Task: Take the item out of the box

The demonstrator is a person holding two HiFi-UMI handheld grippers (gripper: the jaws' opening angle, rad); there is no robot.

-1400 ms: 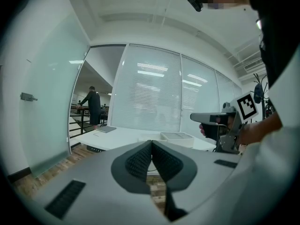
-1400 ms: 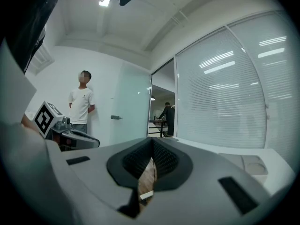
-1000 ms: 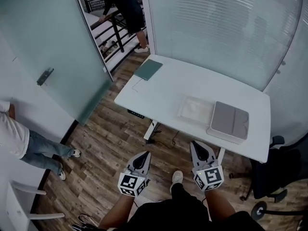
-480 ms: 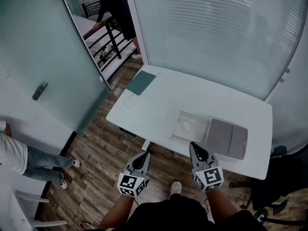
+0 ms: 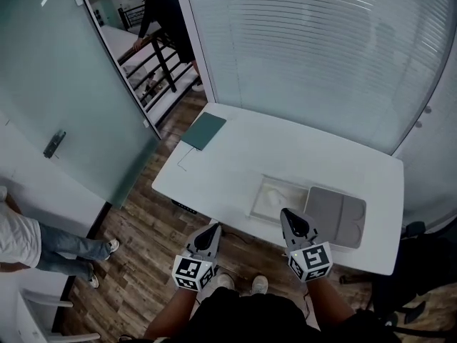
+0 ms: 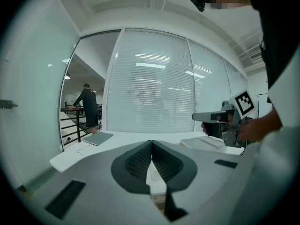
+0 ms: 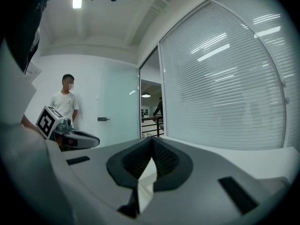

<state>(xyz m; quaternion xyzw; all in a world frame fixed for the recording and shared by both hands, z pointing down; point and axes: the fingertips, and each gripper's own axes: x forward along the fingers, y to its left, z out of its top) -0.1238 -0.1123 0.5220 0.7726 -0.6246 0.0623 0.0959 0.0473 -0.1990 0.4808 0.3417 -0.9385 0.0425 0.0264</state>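
Observation:
On the white table (image 5: 235, 170) an open box lies near the front edge: a shallow white tray (image 5: 277, 197) with a pale item in it, and a grey lid (image 5: 335, 219) flat beside it on the right. In the left gripper view the box (image 6: 206, 144) shows low at the right. My left gripper (image 5: 213, 229) (image 6: 151, 143) is shut and empty, short of the table's front edge, left of the tray. My right gripper (image 5: 288, 214) (image 7: 153, 139) is also shut and empty, its tip over the front edge by the tray and lid.
A green notebook (image 5: 203, 131) with a thin cable lies at the table's far left corner. A frosted glass door (image 5: 78, 98) stands to the left and blinds behind. One person (image 5: 164, 13) leans on a railing beyond, another (image 5: 28, 234) stands at left. A black chair (image 5: 421, 263) is at right.
Both grippers have moved forward toward the table, side by side, and the box now lies just ahead of them. Both pairs of jaws stay shut.

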